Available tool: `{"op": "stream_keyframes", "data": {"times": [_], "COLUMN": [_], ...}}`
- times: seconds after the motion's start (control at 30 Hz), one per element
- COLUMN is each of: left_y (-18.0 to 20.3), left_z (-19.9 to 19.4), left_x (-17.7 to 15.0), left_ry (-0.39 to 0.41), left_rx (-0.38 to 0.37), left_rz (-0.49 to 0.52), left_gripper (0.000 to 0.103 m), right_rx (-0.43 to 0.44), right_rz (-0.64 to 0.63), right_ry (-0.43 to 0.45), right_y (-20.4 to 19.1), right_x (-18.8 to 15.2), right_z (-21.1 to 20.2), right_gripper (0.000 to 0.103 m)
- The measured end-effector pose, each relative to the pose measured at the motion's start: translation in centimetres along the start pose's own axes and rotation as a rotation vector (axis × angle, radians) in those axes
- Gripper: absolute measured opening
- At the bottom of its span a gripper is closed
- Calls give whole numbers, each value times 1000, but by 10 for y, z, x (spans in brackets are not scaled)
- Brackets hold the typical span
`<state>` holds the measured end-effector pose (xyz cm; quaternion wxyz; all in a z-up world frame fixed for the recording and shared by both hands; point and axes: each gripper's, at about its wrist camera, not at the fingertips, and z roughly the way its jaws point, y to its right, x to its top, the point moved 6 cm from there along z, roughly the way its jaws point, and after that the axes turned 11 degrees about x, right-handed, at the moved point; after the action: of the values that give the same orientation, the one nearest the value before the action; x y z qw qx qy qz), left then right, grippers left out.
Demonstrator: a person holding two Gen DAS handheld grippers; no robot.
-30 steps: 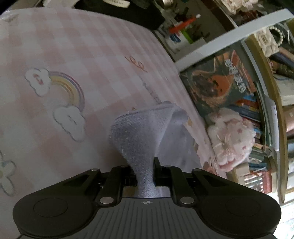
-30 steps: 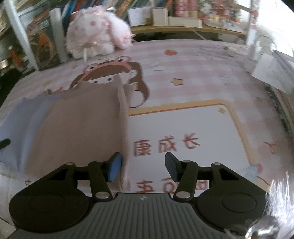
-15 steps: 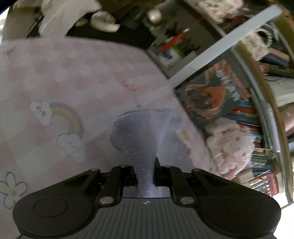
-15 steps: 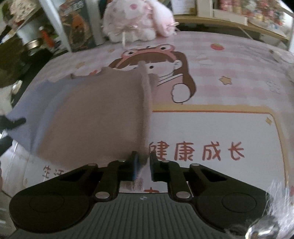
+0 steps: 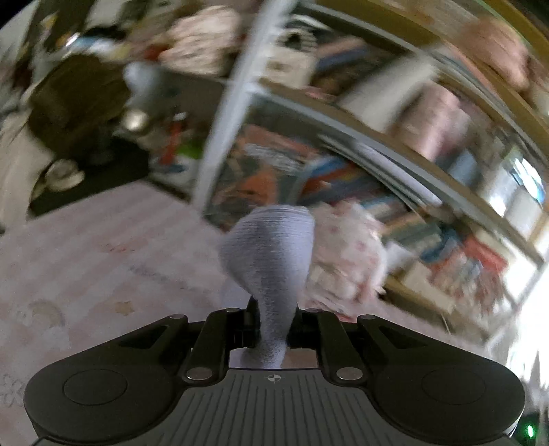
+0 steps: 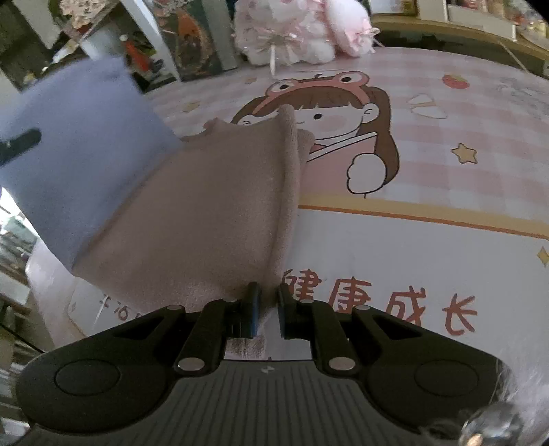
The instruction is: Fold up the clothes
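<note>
A two-tone cloth hangs between my grippers above a pink checked mat. Its lavender end bunches upward out of my left gripper, which is shut on it. In the right wrist view the lavender part rises at the left, lifted off the mat, with a dark tip of the left gripper showing on it. The tan part slopes down to my right gripper, shut on its near corner. The left wrist view is blurred.
A pink plush toy sits at the mat's far edge, against shelves of books. The mat bears a cartoon girl and red lettering. Clutter and a white post stand at the far left.
My right gripper closed on the tan corner. My left gripper rose fast and rolled, lifting the lavender end off the mat so the cloth now stretches between both grippers.
</note>
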<state>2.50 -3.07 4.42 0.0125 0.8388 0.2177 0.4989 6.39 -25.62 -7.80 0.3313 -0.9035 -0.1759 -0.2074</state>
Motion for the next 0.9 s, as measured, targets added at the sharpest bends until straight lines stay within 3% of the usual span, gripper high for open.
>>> {"op": "stream_keyframes", "data": {"times": [0.13,0.23,0.37,0.47,0.57,0.67,0.9], "left_y": [50,77,93,102,110,114,109], "left_z": [-6,2,0,-5,-11,-18,-46], "left_x": [-44,-90,-126,-134,-141,-142,-119], "left_ry": [-85,-177,-157,-146,-136,-135,-116], "left_rx": [-22,37,110,111,110,97,-26], "left_rz": [139,361,600,641,677,664,489], "left_gripper": [14,20,29,48,57,58,64], "right_rx": [47,83,129,162,179,182,173], "right_rz": [-25,-24,-2,14,17,16,67], "right_ry": [-12,-21,-28,-27,-27,-26,2], "right_y": [3,7,13,17,20,24,42], "right_x": [2,3,3,3,4,4,5], "right_z": [0,-1,-5,-10,-15,-22,-41], "right_gripper": [11,11,11,13,16,17,19]}}
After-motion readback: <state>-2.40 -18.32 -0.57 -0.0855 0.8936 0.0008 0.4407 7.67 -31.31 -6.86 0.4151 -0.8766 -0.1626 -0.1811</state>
